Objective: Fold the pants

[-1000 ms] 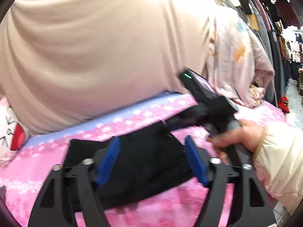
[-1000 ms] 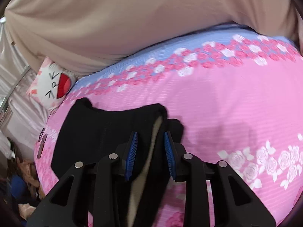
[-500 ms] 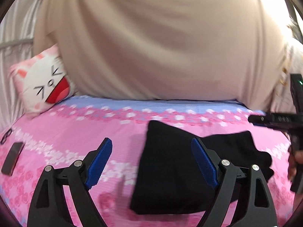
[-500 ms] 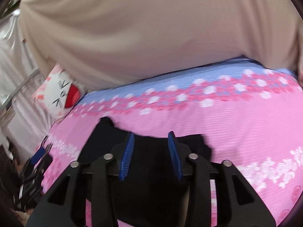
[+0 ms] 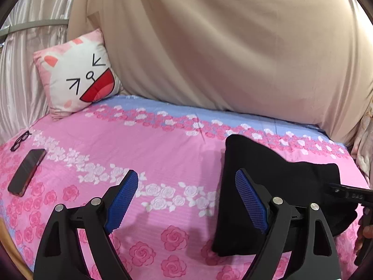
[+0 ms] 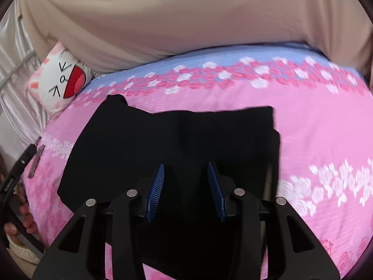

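Black pants (image 5: 275, 182) lie folded in a flat pile on the pink rose bedsheet (image 5: 163, 154). My left gripper (image 5: 186, 173) is open wide above bare sheet just left of the pile, and its right finger overlaps the pile's left edge. In the right wrist view the pants (image 6: 163, 135) spread out under my right gripper (image 6: 185, 165). Its jaws stand a little apart and are closing, with black cloth below and between the blue pads (image 6: 156, 191), which do not press on it.
A white cat-face pillow (image 5: 79, 74) leans at the back left of the bed. A phone (image 5: 26, 171) and glasses (image 5: 19, 140) lie at the left edge. Beige cloth (image 5: 221, 46) hangs along the back, with a silvery curtain (image 5: 21, 74) on the left.
My left gripper swung left off the pants to above bare sheet and opened a little wider. My right gripper let go of the fold it pinched, and the pants now lie flat.
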A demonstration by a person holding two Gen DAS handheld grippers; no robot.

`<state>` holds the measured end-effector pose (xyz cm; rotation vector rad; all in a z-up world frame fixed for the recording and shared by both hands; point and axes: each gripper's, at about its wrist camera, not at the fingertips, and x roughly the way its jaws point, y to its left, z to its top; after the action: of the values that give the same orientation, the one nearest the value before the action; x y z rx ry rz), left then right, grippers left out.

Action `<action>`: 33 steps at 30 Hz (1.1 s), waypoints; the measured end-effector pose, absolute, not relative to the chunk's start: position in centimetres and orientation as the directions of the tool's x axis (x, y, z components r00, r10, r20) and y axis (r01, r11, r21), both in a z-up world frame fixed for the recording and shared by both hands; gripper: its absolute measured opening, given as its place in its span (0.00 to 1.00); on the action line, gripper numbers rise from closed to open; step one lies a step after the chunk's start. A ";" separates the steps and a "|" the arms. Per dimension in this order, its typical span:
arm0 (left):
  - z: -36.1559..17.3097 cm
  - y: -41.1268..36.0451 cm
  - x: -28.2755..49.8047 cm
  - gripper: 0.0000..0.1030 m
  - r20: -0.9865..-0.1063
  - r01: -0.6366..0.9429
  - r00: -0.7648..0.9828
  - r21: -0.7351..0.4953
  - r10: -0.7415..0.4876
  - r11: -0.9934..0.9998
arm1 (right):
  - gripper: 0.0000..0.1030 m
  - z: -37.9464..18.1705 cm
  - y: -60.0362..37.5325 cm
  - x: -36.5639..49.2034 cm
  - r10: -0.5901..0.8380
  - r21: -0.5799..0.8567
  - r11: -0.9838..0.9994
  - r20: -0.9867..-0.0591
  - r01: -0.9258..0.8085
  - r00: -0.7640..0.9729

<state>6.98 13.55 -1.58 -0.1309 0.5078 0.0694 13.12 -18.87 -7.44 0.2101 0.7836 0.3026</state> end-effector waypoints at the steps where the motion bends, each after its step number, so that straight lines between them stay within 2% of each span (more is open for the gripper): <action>1: -1.8 13.7 7.1 0.81 -0.498 -0.102 0.867 -0.108 0.035 0.989 | 0.34 -7.6 -19.5 13.0 0.339 0.305 0.936 -0.656 -0.174 0.674; 2: -1.9 13.8 7.1 0.81 -0.501 -0.103 0.865 -0.108 0.035 0.989 | 0.31 -7.7 -20.0 12.9 0.333 0.304 0.938 -0.655 -0.166 0.679; 6: -2.0 14.0 7.1 0.81 -0.510 -0.115 0.859 -0.099 0.049 0.988 | 0.31 -7.8 -21.1 12.9 0.281 0.276 0.953 -0.665 -0.123 0.692; 11: -2.2 14.7 6.7 0.81 -0.514 -0.146 0.853 -0.081 0.084 0.986 | 0.36 -6.0 -21.3 11.8 0.220 0.248 0.966 -0.633 -0.075 0.742; 14: -2.5 15.1 6.8 0.81 -0.528 -0.160 0.845 -0.089 0.089 0.983 | 0.37 -4.3 -20.1 11.1 0.277 0.269 0.953 -0.600 -0.137 0.751; 15: -2.5 15.2 6.8 0.81 -0.532 -0.161 0.842 -0.092 0.088 0.983 | 0.38 -4.0 -19.4 11.0 0.296 0.269 0.949 -0.592 -0.162 0.749; 17: -2.6 15.2 6.8 0.81 -0.536 -0.159 0.840 -0.093 0.085 0.983 | 0.50 -3.9 -17.7 10.6 0.339 0.273 0.938 -0.586 -0.214 0.736; 18: -2.5 15.1 6.7 0.81 -0.535 -0.157 0.840 -0.088 0.086 0.984 | 0.51 -4.1 -17.0 10.5 0.349 0.272 0.935 -0.590 -0.228 0.728; 21: -2.3 15.1 6.4 0.81 -0.524 -0.159 0.846 -0.062 0.103 0.985 | 0.50 -5.5 -15.4 10.3 0.373 0.271 0.927 -0.617 -0.259 0.693; 24: -2.3 15.4 6.4 0.81 -0.523 -0.170 0.845 -0.056 0.116 0.984 | 0.50 -7.2 -15.6 10.5 0.295 0.199 0.956 -0.661 -0.218 0.690; 25: -2.3 15.7 6.4 0.81 -0.525 -0.178 0.842 -0.058 0.121 0.982 | 0.48 -7.6 -16.3 10.5 0.278 0.194 0.961 -0.664 -0.199 0.694; 28: -2.4 16.6 6.3 0.81 -0.528 -0.203 0.837 -0.055 0.144 0.978 | 0.32 -7.8 -19.8 10.1 0.266 0.236 0.961 -0.651 -0.144 0.711; 29: -2.5 16.9 6.3 0.81 -0.528 -0.212 0.835 -0.052 0.154 0.976 | 0.32 -7.8 -20.7 9.9 0.251 0.238 0.963 -0.650 -0.122 0.717; 32: -3.0 18.1 6.3 0.81 -0.530 -0.248 0.827 -0.044 0.188 0.968 | 0.36 -7.0 -23.6 9.3 0.080 0.177 0.983 -0.661 0.052 0.746; 33: -3.2 18.5 6.4 0.81 -0.533 -0.258 0.823 -0.043 0.196 0.965 | 0.36 -6.3 -24.1 9.0 0.076 0.198 0.978 -0.647 0.071 0.759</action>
<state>6.38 18.46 -3.16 -0.1150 0.5532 0.2423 9.02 -24.07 -6.28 0.2164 0.7110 0.0024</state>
